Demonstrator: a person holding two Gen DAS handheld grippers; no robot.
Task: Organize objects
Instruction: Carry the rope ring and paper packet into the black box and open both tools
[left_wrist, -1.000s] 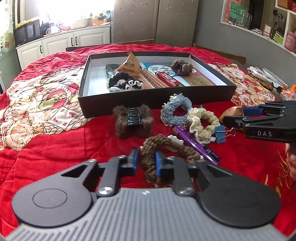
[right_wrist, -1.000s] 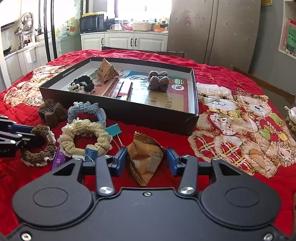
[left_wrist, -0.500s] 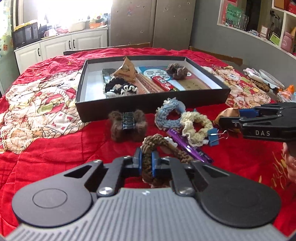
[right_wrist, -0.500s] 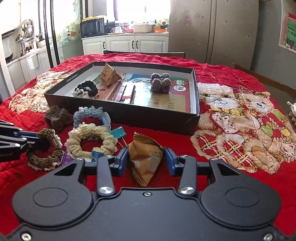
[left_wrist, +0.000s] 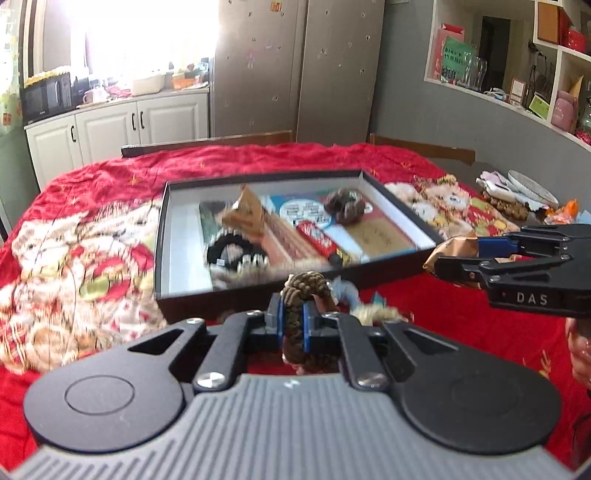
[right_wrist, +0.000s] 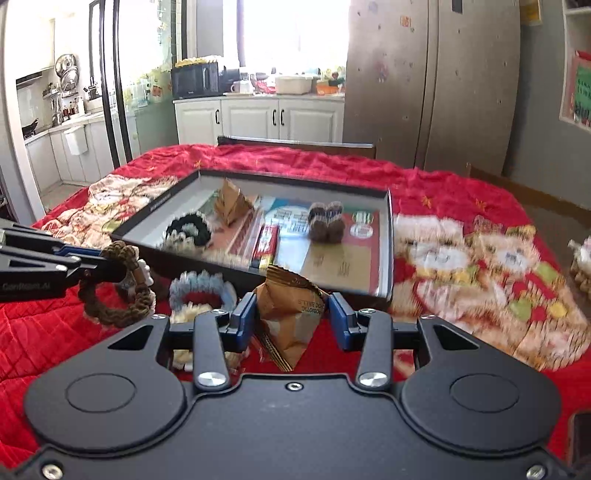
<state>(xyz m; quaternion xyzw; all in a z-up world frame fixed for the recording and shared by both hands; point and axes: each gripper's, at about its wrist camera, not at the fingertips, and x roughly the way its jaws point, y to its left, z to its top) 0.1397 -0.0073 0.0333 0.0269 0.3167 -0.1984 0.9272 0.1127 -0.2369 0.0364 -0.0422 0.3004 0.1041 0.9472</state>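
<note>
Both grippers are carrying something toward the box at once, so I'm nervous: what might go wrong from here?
1. The left gripper pinches only one side of the brown braided hair tie; the dangling loop may snag the black shallow box's front wall.
2. The brown triangular snack packet sits loosely between the right gripper's jaws and might slip.
3. Both head for one box and may collide.

Red quilted cover (right_wrist: 295, 162) with teddy-bear prints, spread over the table. White base cabinets (right_wrist: 258, 118) with dark handles along the far wall; black microwave (right_wrist: 195, 79) on the counter. Steel refrigerator (right_wrist: 436, 85) right of cabinets. Wall shelves (left_wrist: 554, 66) with glassware and boxes.
</note>
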